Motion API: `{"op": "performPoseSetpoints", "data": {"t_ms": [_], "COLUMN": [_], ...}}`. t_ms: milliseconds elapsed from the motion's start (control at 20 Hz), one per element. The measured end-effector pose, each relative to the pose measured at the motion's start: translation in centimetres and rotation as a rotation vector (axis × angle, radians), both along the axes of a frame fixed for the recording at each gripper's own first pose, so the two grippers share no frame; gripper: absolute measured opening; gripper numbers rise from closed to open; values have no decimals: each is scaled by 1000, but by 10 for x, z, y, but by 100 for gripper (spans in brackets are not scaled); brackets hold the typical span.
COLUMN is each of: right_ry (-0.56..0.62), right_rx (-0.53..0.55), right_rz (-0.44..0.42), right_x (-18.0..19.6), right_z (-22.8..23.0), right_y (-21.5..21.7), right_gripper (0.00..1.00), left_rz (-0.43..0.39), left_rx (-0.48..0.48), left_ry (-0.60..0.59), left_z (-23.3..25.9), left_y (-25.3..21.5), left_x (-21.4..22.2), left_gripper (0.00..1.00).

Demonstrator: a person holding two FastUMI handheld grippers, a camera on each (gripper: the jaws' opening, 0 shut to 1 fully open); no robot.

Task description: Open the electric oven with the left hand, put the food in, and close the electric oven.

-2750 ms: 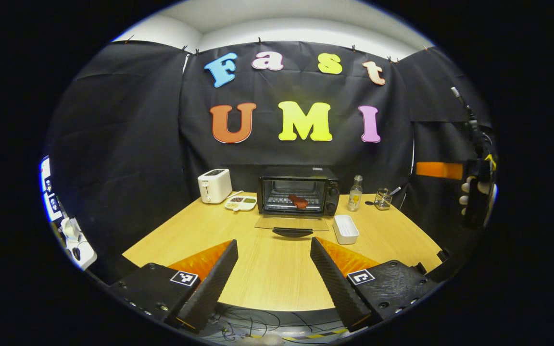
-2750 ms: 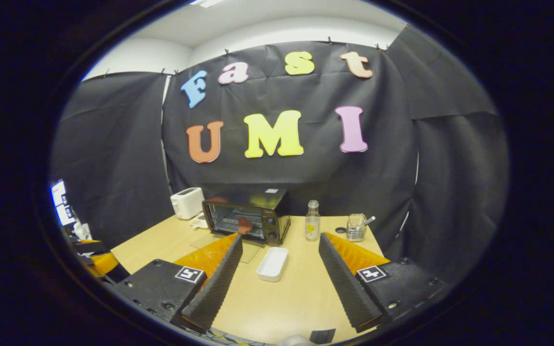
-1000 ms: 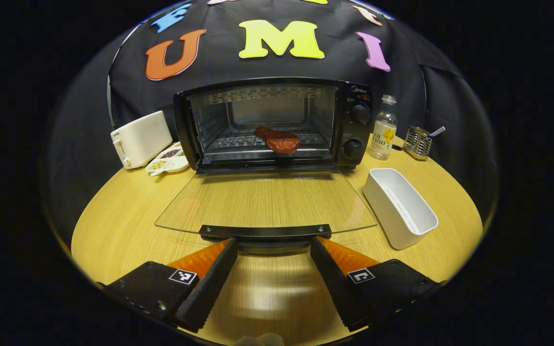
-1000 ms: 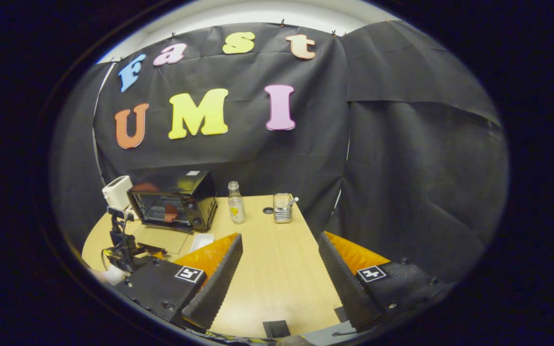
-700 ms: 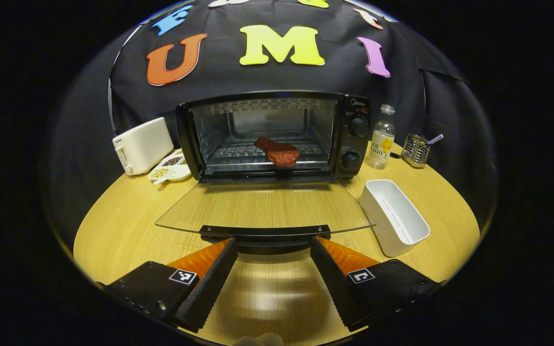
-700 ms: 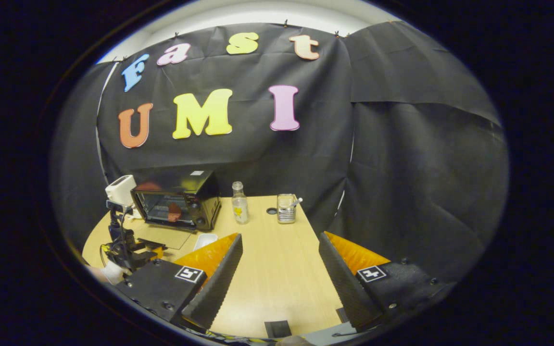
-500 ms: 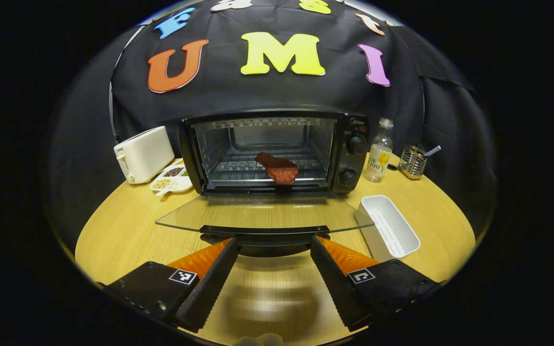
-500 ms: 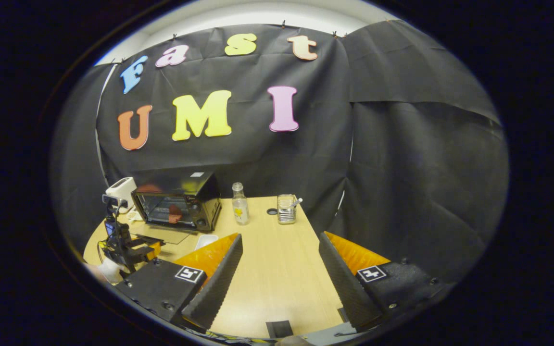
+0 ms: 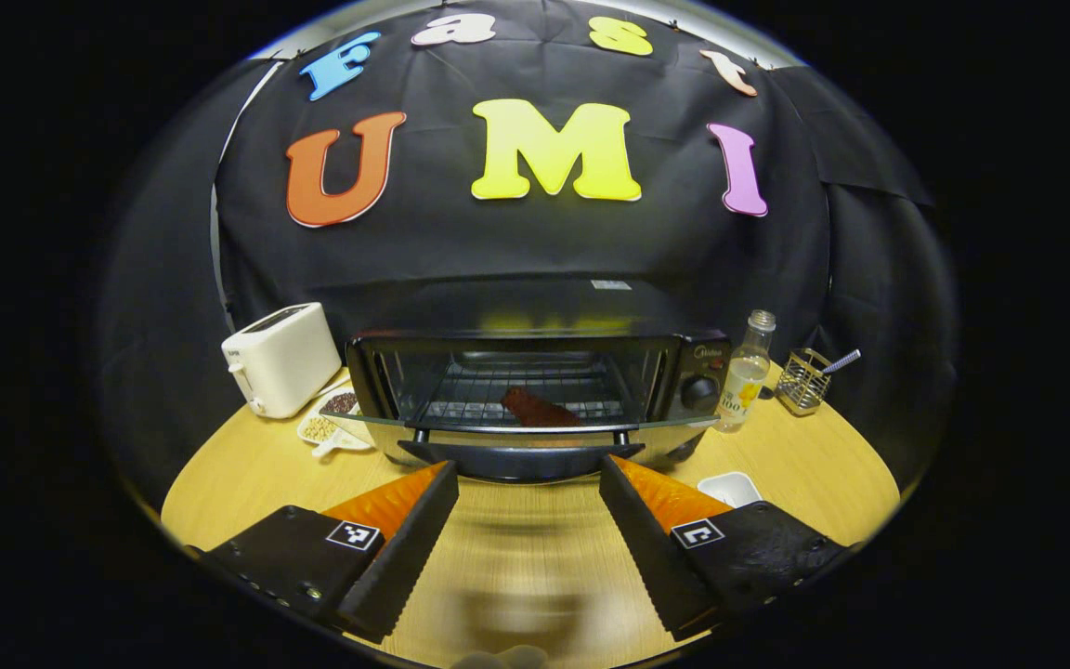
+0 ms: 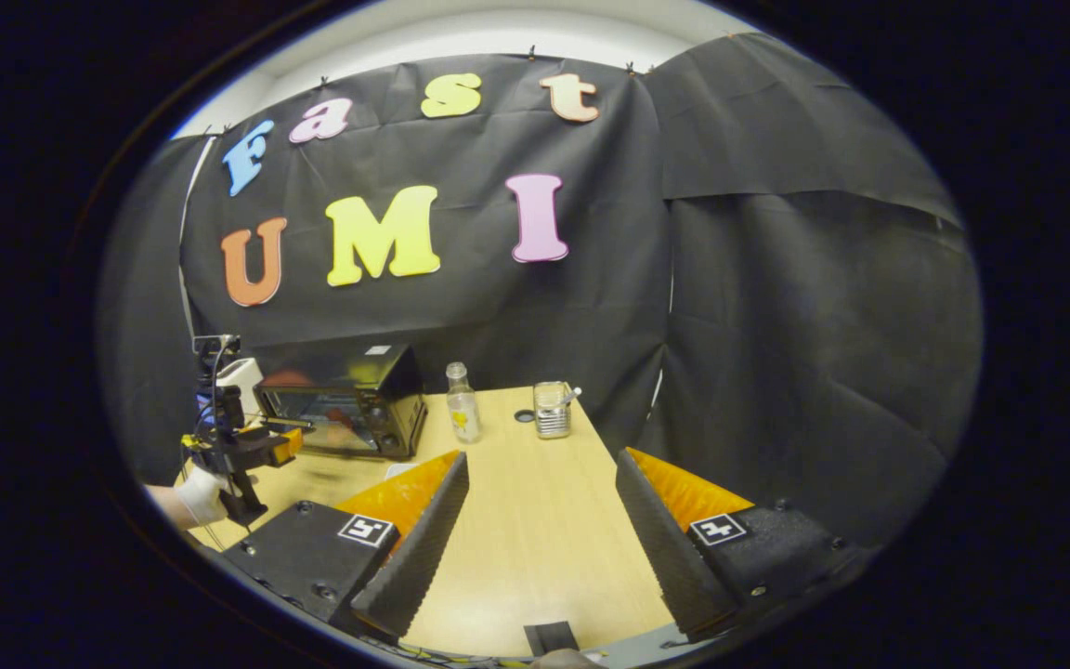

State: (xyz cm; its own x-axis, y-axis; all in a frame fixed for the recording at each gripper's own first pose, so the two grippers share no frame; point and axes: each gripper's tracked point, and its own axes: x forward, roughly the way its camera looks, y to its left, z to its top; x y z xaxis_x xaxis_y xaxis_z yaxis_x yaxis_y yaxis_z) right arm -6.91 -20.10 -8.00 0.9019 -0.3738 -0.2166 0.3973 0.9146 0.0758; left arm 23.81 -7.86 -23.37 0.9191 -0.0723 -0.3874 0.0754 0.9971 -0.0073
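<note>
Your left gripper [image 9: 529, 483] sits low in front of the electric oven [image 9: 535, 381], jaws wide, nothing between them. The fingertips [image 9: 442, 476] flank the door handle [image 9: 521, 457] from below; you can't tell if they touch it. The glass door [image 9: 516, 423] is partway up, roughly level, not shut. The food [image 9: 535, 409], a dark red slab, lies on the wire rack [image 9: 516, 390] inside the oven, seen through the gap above the door edge.

Your right gripper [image 10: 542, 483] hangs well off to the side over bare tabletop, jaws wide, holding nothing. In the right gripper view your left gripper [image 10: 252, 446] shows far off at the oven [image 10: 345, 400] front, gloved hand [image 10: 199, 494] on its grip.

Surface: round light wood table [image 9: 516, 567], grain running front to back, bare in front of the oven. White toaster [image 9: 280, 358] stands left of the oven, a small divided dish [image 9: 331, 427] with grains just beside it. Right of the oven: clear bottle [image 9: 744, 372] upright, then a wire-mesh holder [image 9: 804, 376] with a utensil sticking out. A white tray [image 9: 730, 485] lies near your left gripper's right finger, partly hidden by it. A small dark disc [image 10: 523, 416] sits on the table by the holder [image 10: 551, 409] in the right gripper view.

Room: black cloth wall [image 10: 776, 279] hangs behind and around the table, clipped at the top, white wall strip [image 10: 498, 37] above it.
</note>
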Motion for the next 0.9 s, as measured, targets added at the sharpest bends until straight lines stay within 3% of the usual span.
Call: {"op": "performPoseSetpoints", "data": {"t_ms": [150,400,700,900], "right_ry": [-4,-7,18,4], "right_rx": [-3,-16,-24,-42], "right_rz": [-7,-10,31,90], "right_x": [1,-1,-1,-4], "right_z": [4,7,9,14], "right_y": [-2,-2,10,27], "right_gripper": [100,100,100,100], "left_rz": [20,40,41,44], "left_rx": [-6,-23,-59,-63], "left_ry": [11,0,-13,-76], "left_z": [1,4,14,56], "left_y": [3,9,9,12], "left_x": [21,16,-24,-68], "left_gripper": [98,98,98,98]}}
